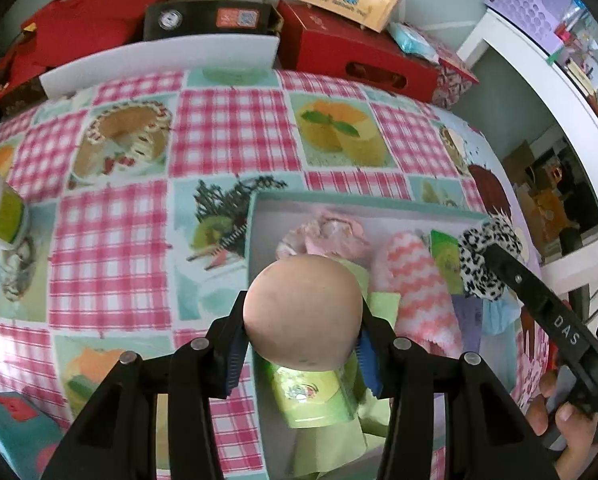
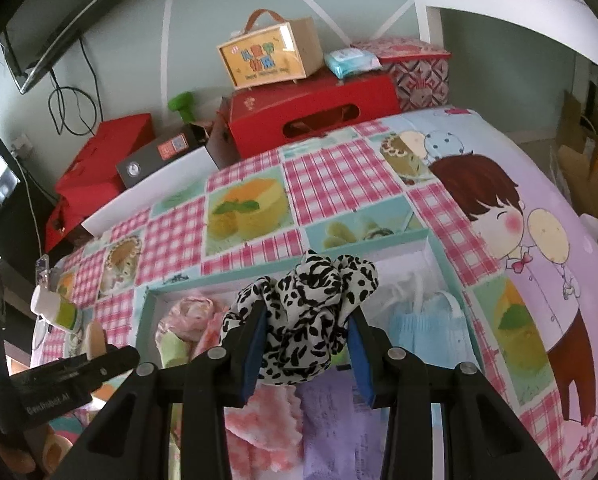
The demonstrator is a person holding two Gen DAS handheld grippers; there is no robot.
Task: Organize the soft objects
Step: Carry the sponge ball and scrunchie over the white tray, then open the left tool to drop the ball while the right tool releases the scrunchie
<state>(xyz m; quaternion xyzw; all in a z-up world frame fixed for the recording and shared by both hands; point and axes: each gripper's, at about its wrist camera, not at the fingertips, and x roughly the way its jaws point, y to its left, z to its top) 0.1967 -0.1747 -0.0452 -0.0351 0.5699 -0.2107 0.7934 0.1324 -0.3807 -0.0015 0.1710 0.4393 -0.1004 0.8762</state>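
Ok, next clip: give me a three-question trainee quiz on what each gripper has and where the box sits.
1. True or false: the left gripper is empty.
2. What is clamped in the right gripper? A) blue face mask B) black-and-white spotted scrunchie C) pink zigzag cloth
3. Fill in: both grippers are above the teal-rimmed ____ on the checked tablecloth.

Key:
1. False; its fingers press a beige soft ball.
2. B, the spotted scrunchie; the face mask and the zigzag cloth lie in the box.
3. box
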